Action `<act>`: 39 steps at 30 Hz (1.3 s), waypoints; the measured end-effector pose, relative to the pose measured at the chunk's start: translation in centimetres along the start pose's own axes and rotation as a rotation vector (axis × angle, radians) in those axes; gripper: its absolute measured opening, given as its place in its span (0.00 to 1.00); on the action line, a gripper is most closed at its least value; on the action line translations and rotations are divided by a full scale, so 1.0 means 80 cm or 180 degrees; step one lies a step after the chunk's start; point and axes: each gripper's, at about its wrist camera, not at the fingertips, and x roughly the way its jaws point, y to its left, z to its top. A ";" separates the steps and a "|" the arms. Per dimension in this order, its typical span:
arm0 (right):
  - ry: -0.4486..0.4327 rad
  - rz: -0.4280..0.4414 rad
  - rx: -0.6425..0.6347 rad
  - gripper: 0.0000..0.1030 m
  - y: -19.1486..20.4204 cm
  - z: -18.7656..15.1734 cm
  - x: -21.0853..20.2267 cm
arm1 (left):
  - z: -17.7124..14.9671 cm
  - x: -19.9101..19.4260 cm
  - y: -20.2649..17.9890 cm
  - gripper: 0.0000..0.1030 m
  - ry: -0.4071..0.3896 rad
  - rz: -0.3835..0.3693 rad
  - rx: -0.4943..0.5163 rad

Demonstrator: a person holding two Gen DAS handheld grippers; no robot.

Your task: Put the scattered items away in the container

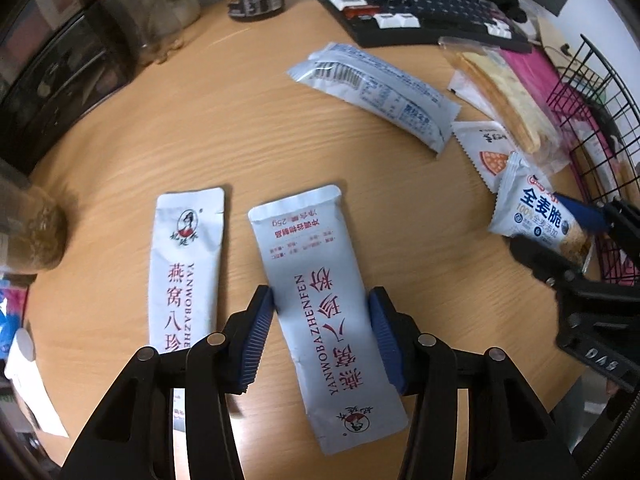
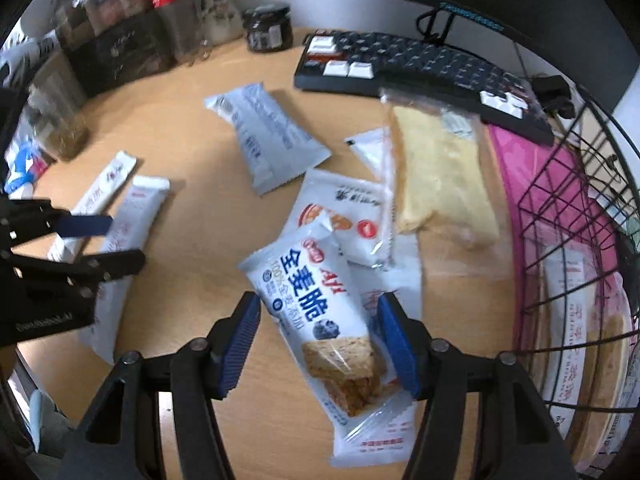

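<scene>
Wooden surface strewn with packets; wire basket at right, a few already inside. Left fingers spread, straddling a flat white sachet, pads at its edges, no pinch yet. Right fingers spread astride the cracker pack. Risks: thin sachet sliding or buckling flat; cracker pack dragging the packets beneath.

Light wooden desk against a white wall, cluttered rear edge, dim light.
</scene>
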 end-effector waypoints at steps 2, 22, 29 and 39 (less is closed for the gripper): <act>0.0037 -0.0102 -0.0072 0.65 0.008 -0.001 0.003 | -0.001 0.001 0.000 0.48 -0.0001 -0.0003 0.0002; -0.0324 0.0121 0.0039 0.44 0.019 0.004 -0.064 | -0.001 -0.081 -0.003 0.46 -0.0286 -0.0135 0.0029; -0.0907 0.0143 0.0232 0.44 -0.015 0.003 -0.158 | 0.028 -0.182 -0.057 0.46 -0.0731 -0.0225 0.0390; -0.1189 -0.0352 0.0977 0.44 -0.159 -0.066 -0.226 | 0.081 -0.232 -0.252 0.46 -0.0980 -0.0552 0.1275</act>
